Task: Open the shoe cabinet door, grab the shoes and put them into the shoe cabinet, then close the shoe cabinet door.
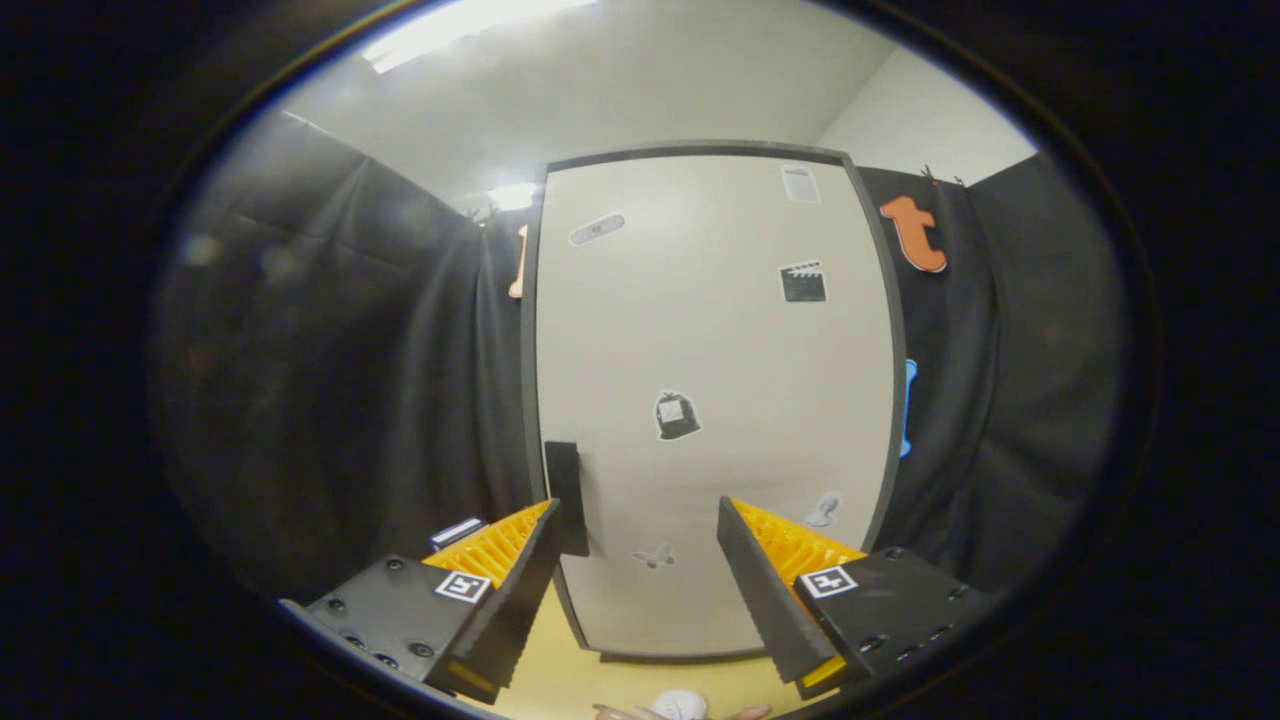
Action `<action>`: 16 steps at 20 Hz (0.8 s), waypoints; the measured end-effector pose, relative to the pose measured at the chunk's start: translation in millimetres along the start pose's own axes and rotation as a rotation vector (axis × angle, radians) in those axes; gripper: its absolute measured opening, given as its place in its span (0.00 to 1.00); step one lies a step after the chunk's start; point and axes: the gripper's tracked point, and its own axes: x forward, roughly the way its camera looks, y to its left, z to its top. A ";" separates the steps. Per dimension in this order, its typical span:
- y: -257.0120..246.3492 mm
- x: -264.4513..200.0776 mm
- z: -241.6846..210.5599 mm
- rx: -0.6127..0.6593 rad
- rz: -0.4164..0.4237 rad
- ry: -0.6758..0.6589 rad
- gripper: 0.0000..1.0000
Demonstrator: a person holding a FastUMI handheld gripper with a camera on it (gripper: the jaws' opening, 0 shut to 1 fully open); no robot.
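The claw [640, 545] is held wide open, with nothing between its fingers. Straight ahead, the shoe cabinet [710, 400] is seen standing upright on a pale floor [555, 680], its pale door [700, 330] shut inside a dark frame. A dark handle [567, 497] is set at the door's left edge, just beside the left finger [500, 590]. Small stickers [677, 415] are scattered over the door.

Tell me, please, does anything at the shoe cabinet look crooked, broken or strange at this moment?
Nothing stands out. The shoe cabinet door is shut and sits evenly in its dark frame, with small stickers scattered over it. The dark handle near its edge looks intact. The tongs are open, the handle just ahead of one finger.
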 end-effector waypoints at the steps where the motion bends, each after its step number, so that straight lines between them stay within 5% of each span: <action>1: 7.0 8.2 -2.5 0.007 -0.003 0.003 0.96; 16: 51.1 117.3 -52.4 0.048 -0.069 0.066 0.95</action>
